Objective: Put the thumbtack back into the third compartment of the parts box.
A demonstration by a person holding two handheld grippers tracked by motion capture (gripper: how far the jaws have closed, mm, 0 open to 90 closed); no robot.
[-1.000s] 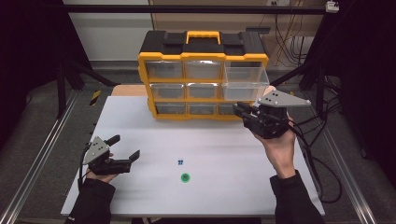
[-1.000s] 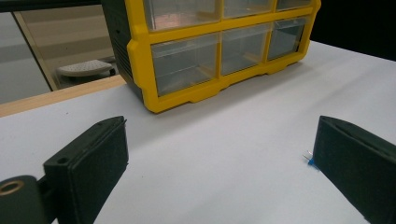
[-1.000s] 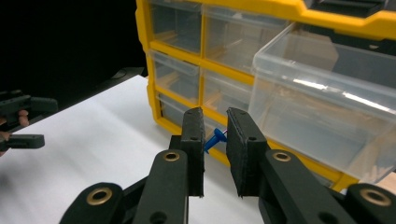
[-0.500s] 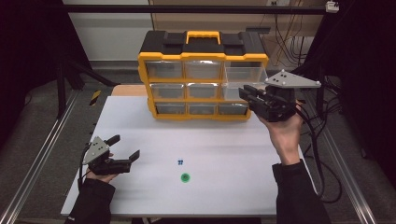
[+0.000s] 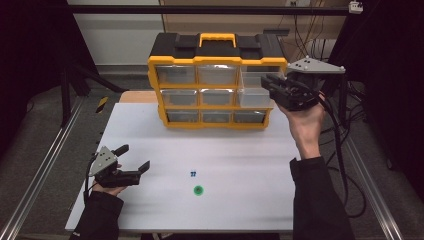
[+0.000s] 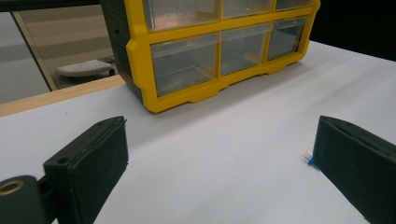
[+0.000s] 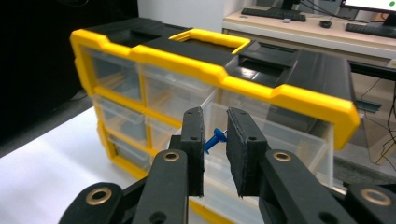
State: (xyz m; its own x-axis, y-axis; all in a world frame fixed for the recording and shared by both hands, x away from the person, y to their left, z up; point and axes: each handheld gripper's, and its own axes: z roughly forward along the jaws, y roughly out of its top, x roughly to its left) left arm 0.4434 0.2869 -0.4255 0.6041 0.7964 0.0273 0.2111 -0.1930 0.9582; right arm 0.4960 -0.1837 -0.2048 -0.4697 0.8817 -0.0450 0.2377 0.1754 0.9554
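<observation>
Holding a small blue pushpin (image 7: 214, 139) between its near-closed jaws, the right hand-held gripper (image 5: 274, 86) hangs in the air at the top right drawer (image 5: 256, 90) of the yellow-and-black drawer cabinet (image 5: 217, 82). That clear drawer is pulled out from the cabinet's front, and in the right gripper view the pin sits over its open top — head toward the left pad, the point end hidden against the right one, so how firmly it is pinched is hard to judge. The person's right hand (image 5: 305, 125) carries the gripper from below, wrist raised well above the white worktop (image 5: 240, 155).

The left hand-held gripper (image 5: 134, 159) rests low near the worktop's front left, its jaws spread wide with nothing between them. In the left gripper view another blue pin (image 6: 308, 159) lies on the worktop just beside the right-side jaw. From the high view, a couple of small blue pieces (image 5: 193, 174) and a green dot (image 5: 198, 190) sit near the front middle — well apart from both grippers.
</observation>
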